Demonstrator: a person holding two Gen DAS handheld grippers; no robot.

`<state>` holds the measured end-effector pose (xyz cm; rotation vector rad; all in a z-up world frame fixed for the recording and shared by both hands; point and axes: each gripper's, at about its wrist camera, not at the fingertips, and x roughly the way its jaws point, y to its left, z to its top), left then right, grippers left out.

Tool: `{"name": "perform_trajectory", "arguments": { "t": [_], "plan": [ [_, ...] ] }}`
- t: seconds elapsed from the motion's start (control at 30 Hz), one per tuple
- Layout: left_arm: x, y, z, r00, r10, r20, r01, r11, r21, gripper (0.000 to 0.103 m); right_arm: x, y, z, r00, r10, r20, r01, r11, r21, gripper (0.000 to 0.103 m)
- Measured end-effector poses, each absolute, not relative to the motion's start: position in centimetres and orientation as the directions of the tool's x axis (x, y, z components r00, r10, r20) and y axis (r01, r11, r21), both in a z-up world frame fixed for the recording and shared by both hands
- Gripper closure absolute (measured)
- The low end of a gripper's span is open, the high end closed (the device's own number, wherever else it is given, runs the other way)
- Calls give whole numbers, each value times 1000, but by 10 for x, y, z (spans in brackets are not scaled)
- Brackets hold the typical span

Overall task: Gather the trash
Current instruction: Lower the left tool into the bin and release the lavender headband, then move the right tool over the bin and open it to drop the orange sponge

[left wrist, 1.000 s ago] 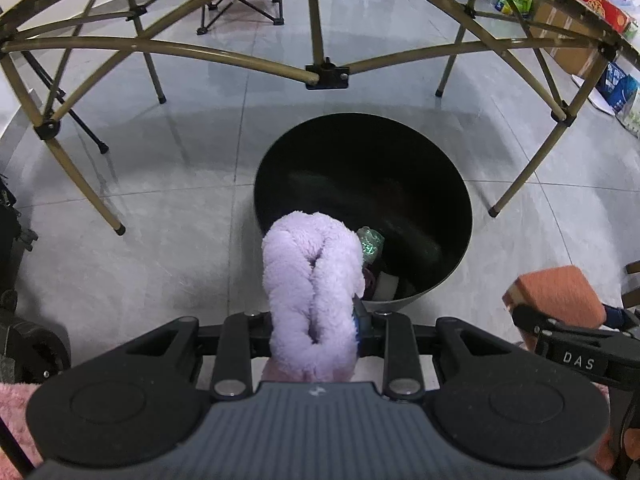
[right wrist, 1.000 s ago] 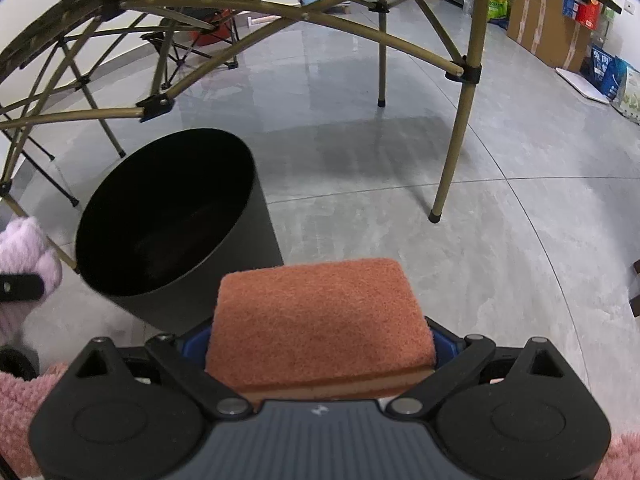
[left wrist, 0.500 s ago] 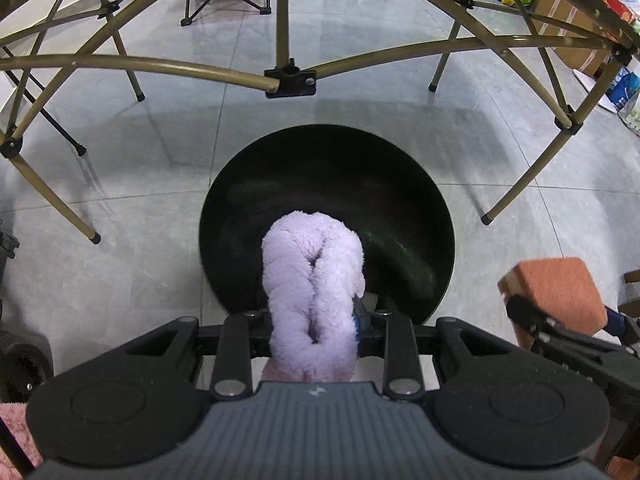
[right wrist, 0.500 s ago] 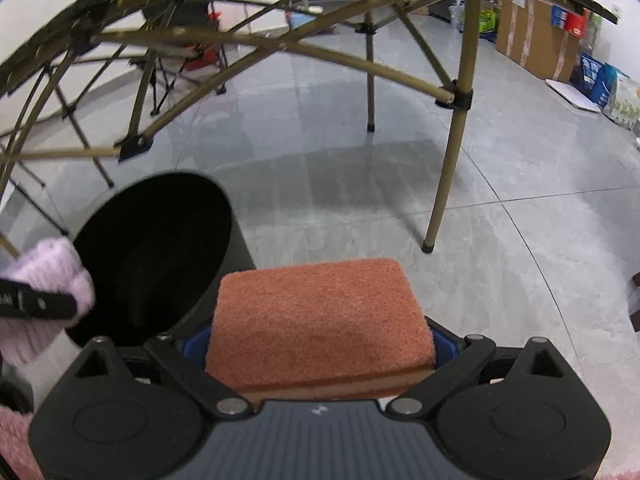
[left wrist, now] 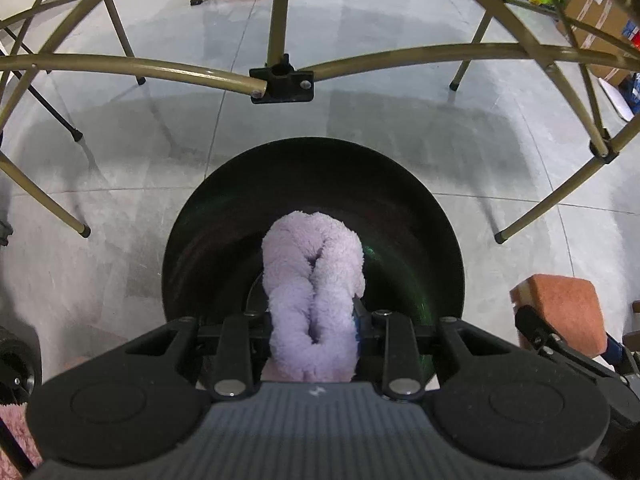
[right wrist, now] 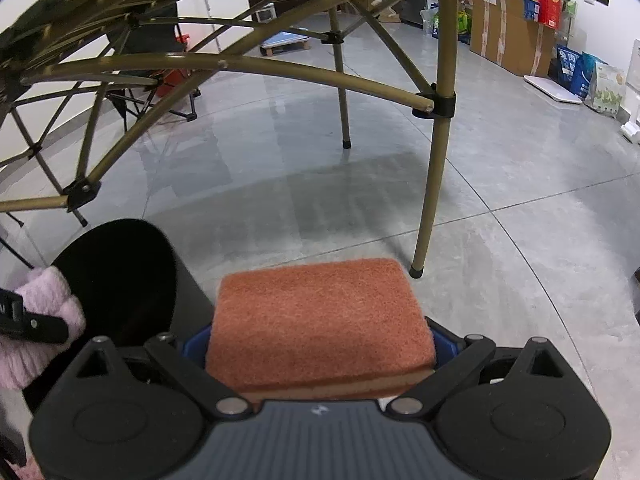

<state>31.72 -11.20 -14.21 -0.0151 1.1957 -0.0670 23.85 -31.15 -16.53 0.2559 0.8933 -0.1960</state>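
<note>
- The left tool [left wrist: 314, 316] is clenched on a fluffy lilac cloth [left wrist: 314, 292], which is folded double and stands up out of the jaws.
- In the left wrist view that cloth hangs directly over the mouth of a round black trash bin [left wrist: 224, 208]; the bin stands on the grey tiled floor [left wrist: 120, 184].
- The inside of the bin is dark, and what lies in it cannot be made out apart from a faint green glint on the inner wall.
- The right tool [right wrist: 320, 344] is grasping an orange scouring sponge [right wrist: 320, 316], rough orange face up, with a paler layer showing along its near edge.
- Blue pads show at either side of the sponge, pressed against its ends.
- In the right wrist view the sponge is beside the bin [right wrist: 120, 272], to its right and not over the opening; below it is bare floor [right wrist: 500, 240].
- The same view shows the lilac cloth [right wrist: 52, 304] at the left edge, held over the near rim of the bin by the other tool.
- In the left wrist view the sponge [left wrist: 564, 308] appears at the right edge, outside the bin's rim.
- A folding table frame of olive-gold tubes [left wrist: 400, 56] with black joints arches over the bin, its legs on the floor around it.
- Cardboard boxes [right wrist: 508, 32] and bags stand along the far wall.
</note>
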Motion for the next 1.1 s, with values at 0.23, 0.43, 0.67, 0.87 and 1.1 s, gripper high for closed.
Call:
{"name": "perform_trajectory", "arguments": {
  "t": [0.23, 0.43, 0.67, 0.87, 1.1],
  "plan": [
    [326, -115, -154, 339, -32, -940, 19, 999, -27, 72, 245, -314, -171, 605, -52, -794, 273, 951, 146, 4],
    [326, -120, -157, 342, -4, -940, 22, 1000, 4, 0, 246, -314, -173, 597, -39, -801, 264, 953, 150, 4],
    [324, -119, -154, 350, 18, -937, 25, 999, 28, 0, 245, -314, -173, 589, -17, -808, 256, 952, 166, 4],
    [324, -113, -152, 348, 19, -937, 25, 999, 29, 0, 244, -311, -169, 585, -21, -811, 257, 953, 161, 4],
    [319, -110, -147, 354, 20, -935, 23, 999, 30, 0, 245, -304, -162, 571, -28, -820, 258, 955, 147, 4]
  ]
}}
